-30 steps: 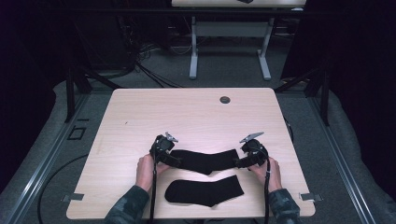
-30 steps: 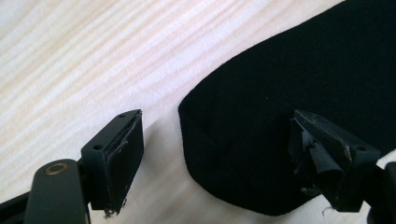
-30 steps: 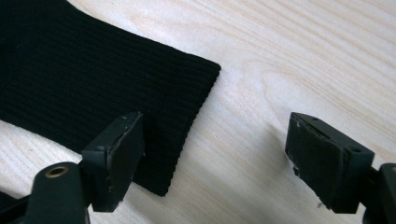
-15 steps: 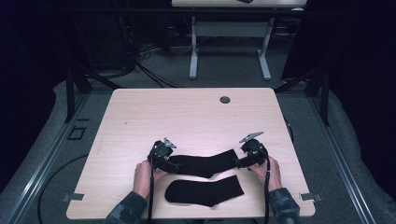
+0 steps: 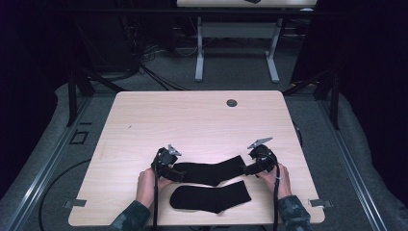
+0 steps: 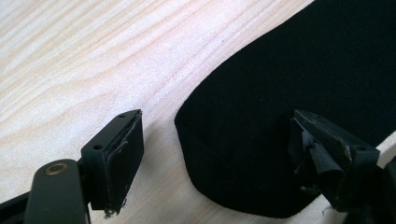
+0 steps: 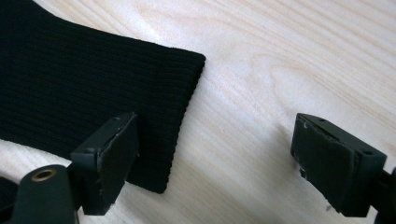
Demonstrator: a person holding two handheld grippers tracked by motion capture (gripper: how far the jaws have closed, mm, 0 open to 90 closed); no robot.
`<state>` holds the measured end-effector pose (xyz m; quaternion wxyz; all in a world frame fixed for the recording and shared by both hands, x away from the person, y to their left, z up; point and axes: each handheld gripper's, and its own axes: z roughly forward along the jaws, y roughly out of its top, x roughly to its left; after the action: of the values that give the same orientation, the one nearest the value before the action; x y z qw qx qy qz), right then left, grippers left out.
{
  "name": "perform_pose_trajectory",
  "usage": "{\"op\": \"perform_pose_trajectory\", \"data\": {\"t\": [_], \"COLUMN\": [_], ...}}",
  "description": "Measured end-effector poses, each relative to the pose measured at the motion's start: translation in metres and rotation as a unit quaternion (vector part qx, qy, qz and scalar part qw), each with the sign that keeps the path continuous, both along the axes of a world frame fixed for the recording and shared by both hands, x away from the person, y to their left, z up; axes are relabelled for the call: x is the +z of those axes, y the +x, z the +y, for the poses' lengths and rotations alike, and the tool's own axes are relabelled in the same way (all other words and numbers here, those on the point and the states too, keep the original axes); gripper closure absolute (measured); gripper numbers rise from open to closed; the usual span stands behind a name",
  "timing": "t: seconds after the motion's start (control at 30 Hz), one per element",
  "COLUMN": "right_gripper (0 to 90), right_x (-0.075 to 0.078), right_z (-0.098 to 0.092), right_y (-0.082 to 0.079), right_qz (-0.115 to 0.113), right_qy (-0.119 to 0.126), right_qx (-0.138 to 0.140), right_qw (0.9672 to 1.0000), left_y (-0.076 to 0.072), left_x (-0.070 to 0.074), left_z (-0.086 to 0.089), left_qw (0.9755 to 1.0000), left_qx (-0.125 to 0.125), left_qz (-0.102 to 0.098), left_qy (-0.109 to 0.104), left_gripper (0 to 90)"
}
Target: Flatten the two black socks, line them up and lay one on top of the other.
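Note:
Two black socks lie flat on the light wood table (image 5: 192,120). The farther sock (image 5: 207,173) stretches between my two grippers, and the nearer sock (image 5: 211,197) lies just in front of it. My left gripper (image 5: 174,169) stands open at the far sock's left end. In the left gripper view that rounded end (image 6: 289,70) lies on the wood between the spread jaws of my left gripper (image 6: 215,154), with no pad pressing on it. My right gripper (image 5: 246,168) is open at the sock's right end. The ribbed cuff (image 7: 84,70) lies partly under the left jaw of my right gripper (image 7: 215,149).
A small dark round grommet (image 5: 232,102) sits near the table's far edge. Bare wood stretches across the far half of the table. Another table's legs (image 5: 198,53) stand on the grey floor beyond. The person's hands (image 5: 144,185) rest near the front edge.
My left gripper has drifted slightly back toward the person at the sock's left end. The right gripper and both socks have stayed where they were.

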<state>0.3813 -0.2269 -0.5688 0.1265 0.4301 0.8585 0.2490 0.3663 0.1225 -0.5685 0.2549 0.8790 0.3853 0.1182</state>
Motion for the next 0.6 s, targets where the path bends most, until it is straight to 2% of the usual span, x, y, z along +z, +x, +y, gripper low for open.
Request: {"op": "perform_pose_trajectory", "data": {"t": [0.07,0.3,0.37,0.47,0.53,0.6], "right_gripper": [15.0,14.7,14.4,14.6,14.5,14.0], "right_x": [-0.001,-0.001,-0.002,-0.001,0.001,0.006], "right_z": [-0.001,-0.002,-0.001,-0.002,-0.003,-0.006], "right_y": [-0.001,-0.003,-0.004,-0.002,-0.003,-0.005], "right_qz": [0.000,-0.003,-0.008,-0.004,-0.014,-0.022], "right_qy": [0.008,0.006,0.016,0.004,0.025,0.032], "right_qx": [-0.002,-0.005,-0.011,-0.003,-0.004,-0.005], "right_qw": [1.0000,1.0000,0.9998,1.0000,0.9996,0.9992], "left_y": [0.000,0.000,0.001,0.002,0.002,0.002], "left_x": [0.000,-0.001,-0.002,0.001,0.005,0.012], "left_z": [0.000,0.001,0.001,0.003,0.005,0.009], "left_qw": [1.0000,1.0000,0.9999,0.9998,0.9996,0.9992], "left_qx": [0.001,0.003,-0.002,0.000,0.004,0.011], "left_qz": [-0.001,0.000,-0.002,-0.009,-0.014,-0.025], "left_qy": [0.002,-0.006,-0.010,-0.020,-0.025,-0.029], "left_gripper": [19.0,18.5,17.1,14.4,12.1,9.8]}}
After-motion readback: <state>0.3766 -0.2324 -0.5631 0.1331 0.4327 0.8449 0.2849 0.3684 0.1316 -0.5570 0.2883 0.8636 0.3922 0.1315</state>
